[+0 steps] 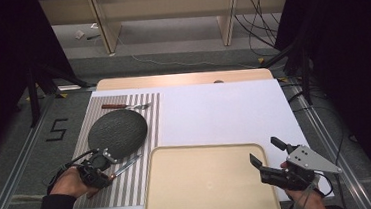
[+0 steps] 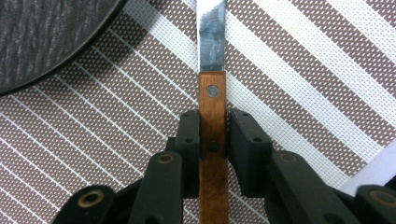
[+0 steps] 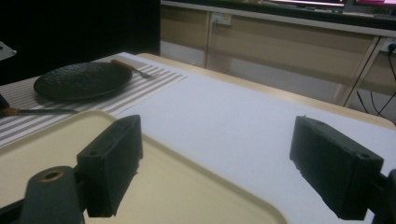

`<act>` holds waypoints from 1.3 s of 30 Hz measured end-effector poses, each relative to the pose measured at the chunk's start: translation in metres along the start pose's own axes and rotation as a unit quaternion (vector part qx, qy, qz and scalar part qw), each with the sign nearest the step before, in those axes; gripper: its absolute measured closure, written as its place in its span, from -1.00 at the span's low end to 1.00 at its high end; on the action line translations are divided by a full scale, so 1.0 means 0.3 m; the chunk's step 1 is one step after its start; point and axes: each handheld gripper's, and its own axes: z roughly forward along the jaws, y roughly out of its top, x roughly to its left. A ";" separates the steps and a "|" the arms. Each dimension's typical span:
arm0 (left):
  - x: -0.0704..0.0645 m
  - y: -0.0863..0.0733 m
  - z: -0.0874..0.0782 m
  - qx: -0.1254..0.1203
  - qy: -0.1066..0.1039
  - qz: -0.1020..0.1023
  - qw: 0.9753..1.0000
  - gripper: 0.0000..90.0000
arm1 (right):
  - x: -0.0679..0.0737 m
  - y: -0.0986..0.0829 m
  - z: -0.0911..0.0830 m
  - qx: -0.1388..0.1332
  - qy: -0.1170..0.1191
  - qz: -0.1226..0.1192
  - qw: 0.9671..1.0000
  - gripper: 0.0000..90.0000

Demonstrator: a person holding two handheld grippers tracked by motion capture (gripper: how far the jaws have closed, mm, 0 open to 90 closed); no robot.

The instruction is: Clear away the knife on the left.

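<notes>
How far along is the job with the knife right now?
Done: the left gripper has closed on the knife by its wooden handle. In hand: the knife lies on the striped placemat beside the dark plate. Left: lifting and moving it. The right gripper waits open by the tray.

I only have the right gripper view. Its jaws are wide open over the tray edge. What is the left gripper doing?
Observer: The left gripper is shut on the knife, jaws clamped on the wooden handle just behind the blade.
Operator: Is the knife lifted or on the mat?
Observer: Cannot tell. In the high view it sits over the striped placemat, beside the dark plate, blade pointing toward the tray.
Operator: Anything else on that mat?
Observer: A fork lies beyond the plate, at the mat's far edge.
Operator: Where is the right gripper over the table?
Observer: The right gripper hovers open at the tray's right side.
</notes>
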 end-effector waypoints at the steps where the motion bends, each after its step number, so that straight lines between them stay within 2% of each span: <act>1: 0.000 0.000 0.000 0.000 0.000 0.001 1.000 0.65 | 0.000 0.000 0.000 0.000 0.000 0.000 1.000 -0.60; 9: -0.008 0.005 -0.002 -0.006 0.007 0.015 1.000 0.69 | 0.000 0.000 0.000 0.000 0.000 0.000 1.000 -0.60; 15: -0.009 0.007 -0.012 -0.016 -0.001 0.005 1.000 0.70 | -0.001 0.001 -0.001 0.000 0.000 0.001 1.000 -0.59; 26: -0.039 0.023 -0.071 -0.033 -0.006 -0.020 0.999 0.70 | -0.001 0.001 -0.002 -0.001 0.000 0.001 1.000 -0.59; 33: -0.066 0.034 -0.118 -0.053 -0.003 -0.033 0.998 0.70 | -0.002 0.001 -0.002 0.000 0.000 0.001 1.000 -0.59; 35: -0.078 0.043 -0.135 -0.065 -0.006 -0.040 0.997 0.70 | -0.001 0.001 -0.002 -0.001 0.000 0.001 1.000 -0.59; 39: -0.101 0.058 -0.146 -0.073 -0.013 -0.034 0.997 0.70 | 0.000 0.001 -0.002 -0.001 0.000 0.001 1.000 -0.59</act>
